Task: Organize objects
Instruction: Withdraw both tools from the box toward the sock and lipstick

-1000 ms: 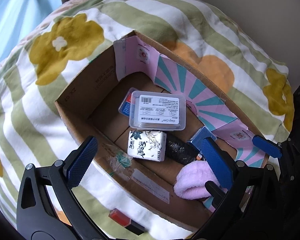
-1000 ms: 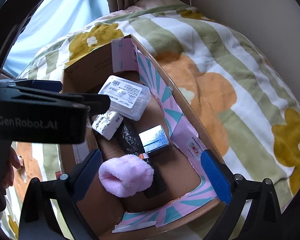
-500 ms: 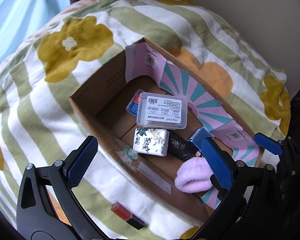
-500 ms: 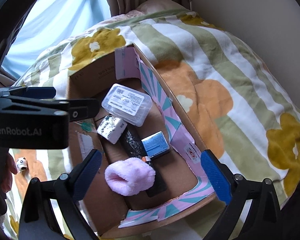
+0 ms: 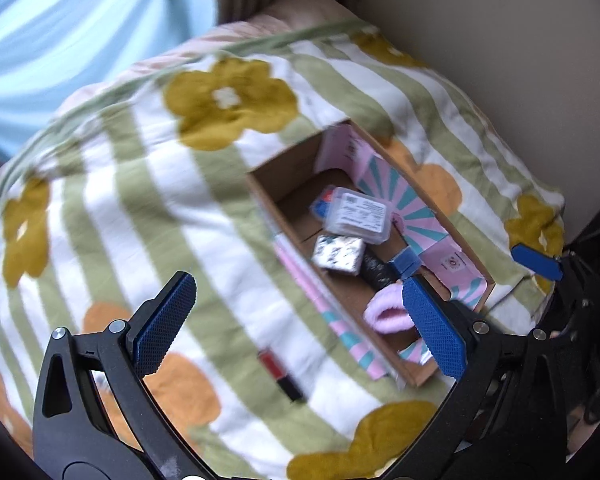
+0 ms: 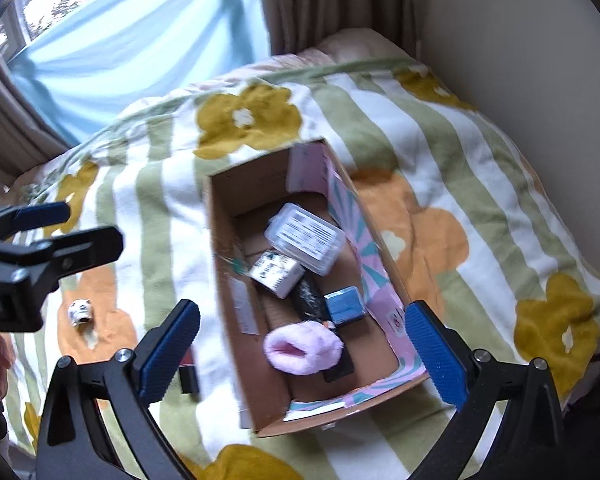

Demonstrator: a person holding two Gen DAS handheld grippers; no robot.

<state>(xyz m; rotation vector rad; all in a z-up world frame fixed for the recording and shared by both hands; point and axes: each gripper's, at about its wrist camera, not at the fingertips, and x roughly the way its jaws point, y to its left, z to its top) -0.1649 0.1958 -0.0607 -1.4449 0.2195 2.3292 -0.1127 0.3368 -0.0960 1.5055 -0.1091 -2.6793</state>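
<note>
Left hand-held gripper (image 5: 296, 320), nearest the lens: fingers spread wide, holding nothing, poised above the bed's flowered blanket (image 5: 140, 208). Right hand-held gripper (image 6: 300, 346): likewise spread and empty, framing the near end of the cardboard box (image 6: 228, 264). Neither touches anything; both appear raised clear of the box, probably so the loose items can be surveyed.

On the blanket, outside the box: a red-and-black stick (image 5: 281, 374) at about 6 o'clock in the left view, just beside the box's long wall; and a small black-and-white figure (image 6: 80, 311) at 9 o'clock in the right view, well apart from the box. These look like the things left to gather.

Inside the box, near to far in the right view: a pink fluffy item (image 6: 302, 350) at the near end, lying partly over a dark flat object; a small blue box (image 6: 346, 305); a black foil packet (image 6: 309, 296); a white patterned carton (image 6: 276, 273); and a clear plastic case (image 6: 306, 237), tilted, resting on other contents. The far end is bare cardboard.
</note>
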